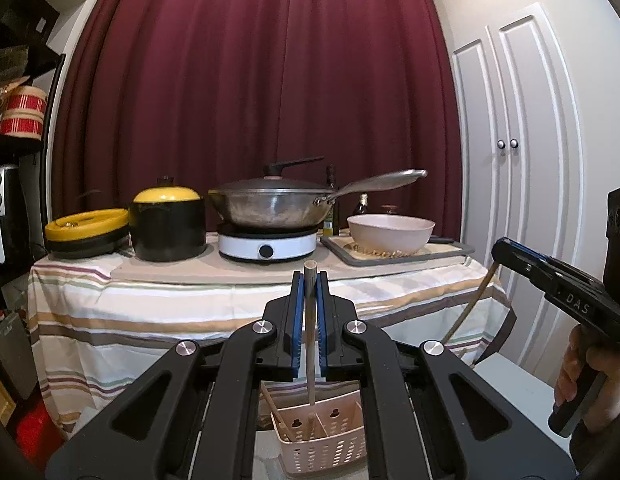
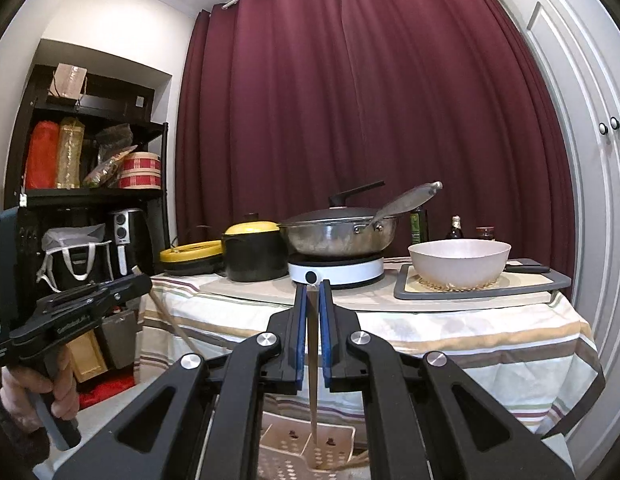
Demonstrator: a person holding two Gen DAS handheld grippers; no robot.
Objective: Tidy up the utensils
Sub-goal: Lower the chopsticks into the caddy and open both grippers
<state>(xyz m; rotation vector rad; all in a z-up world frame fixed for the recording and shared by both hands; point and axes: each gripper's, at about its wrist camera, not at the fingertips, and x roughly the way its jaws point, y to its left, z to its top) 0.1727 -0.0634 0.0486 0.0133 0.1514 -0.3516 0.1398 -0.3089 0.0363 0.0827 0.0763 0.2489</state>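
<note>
My left gripper [image 1: 310, 280] is shut on a wooden chopstick [image 1: 309, 332] that hangs down toward a pink perforated utensil basket [image 1: 322, 444] below it. Two wooden sticks stand in the basket's left compartment. My right gripper [image 2: 312, 292] is shut on another wooden chopstick [image 2: 312, 368] whose lower end reaches into the same basket [image 2: 306, 456]. In the left wrist view the right gripper [image 1: 500, 248] shows at the right, its chopstick [image 1: 470, 304] slanting down. In the right wrist view the left gripper [image 2: 144, 280] shows at the left with its chopstick [image 2: 170, 320].
A table with a striped cloth [image 1: 150, 304] stands ahead, carrying a lidded wok [image 1: 270, 208] on a white induction hob [image 1: 266, 246], a black and yellow pot [image 1: 168, 224], a pink bowl [image 1: 390, 232] on a grey tray [image 1: 450, 254], and bottles. Black shelves [image 2: 90, 160] stand left, white cabinet doors [image 1: 518, 160] right.
</note>
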